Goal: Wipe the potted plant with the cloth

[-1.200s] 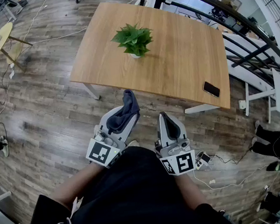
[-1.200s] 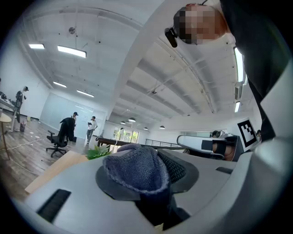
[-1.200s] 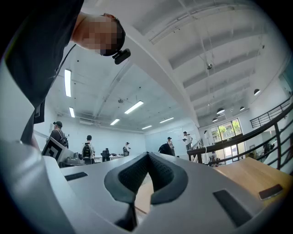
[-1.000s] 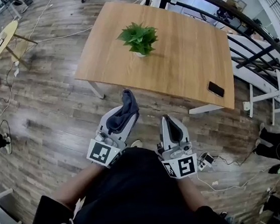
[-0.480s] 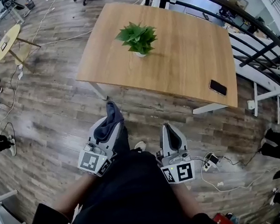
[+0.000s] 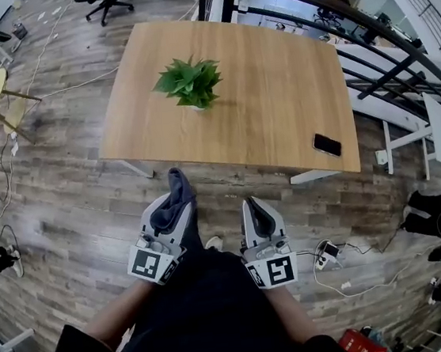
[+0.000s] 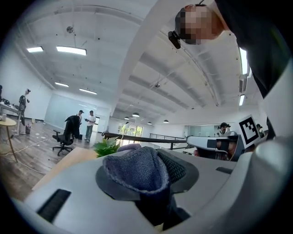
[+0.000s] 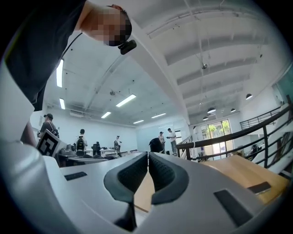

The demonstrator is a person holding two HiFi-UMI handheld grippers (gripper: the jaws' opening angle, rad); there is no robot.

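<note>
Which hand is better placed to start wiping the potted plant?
Left: the left tongs clamp the cloth, and the potted plant stands ahead on the table. The right tongs are shut on nothing.

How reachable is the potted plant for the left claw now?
Probably not yet: the left claw, shut on the cloth, is over the floor short of the table, and the potted plant stands well in from that edge. Nothing blocks the way.
</note>
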